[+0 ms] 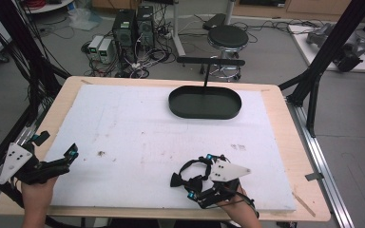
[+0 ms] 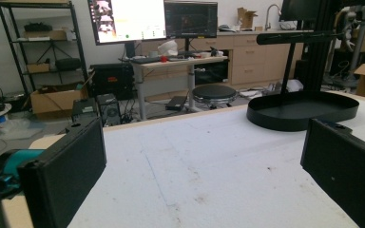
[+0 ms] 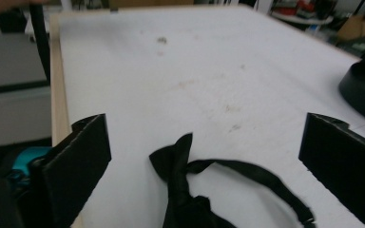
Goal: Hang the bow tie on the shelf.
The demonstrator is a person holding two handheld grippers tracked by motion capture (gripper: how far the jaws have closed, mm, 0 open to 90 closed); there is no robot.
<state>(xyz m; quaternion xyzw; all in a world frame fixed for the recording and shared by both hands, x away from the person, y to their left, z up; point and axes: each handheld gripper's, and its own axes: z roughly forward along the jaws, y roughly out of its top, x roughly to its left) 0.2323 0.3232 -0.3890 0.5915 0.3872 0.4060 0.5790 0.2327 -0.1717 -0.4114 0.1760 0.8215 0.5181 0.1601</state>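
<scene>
Black bow tie (image 3: 185, 190) lies on white foam board (image 1: 138, 128), between your right gripper (image 3: 204, 166)'s wide-open jaws, unheld | long axis roughly along the jaws' reach | left gripper (image 2: 204, 171) wide open, empty, well apart | right hand nearer; oval tray (image 1: 205, 103) far side.

Most of the white board (image 1: 138, 137) was left bare, so passage was open across its middle and along its 9 o'clock side. At 12 o'clock the way was blocked by a black oval tray (image 1: 205, 103) with an upright post and crossbar (image 1: 210, 61). Toward 5 o'clock a black bow tie (image 1: 188, 181) with its strap was laid on the board between the spread jaws of the right gripper (image 1: 190, 187). Nothing was found between the parted jaws of the left gripper (image 1: 71, 153) at 8 o'clock.
</scene>
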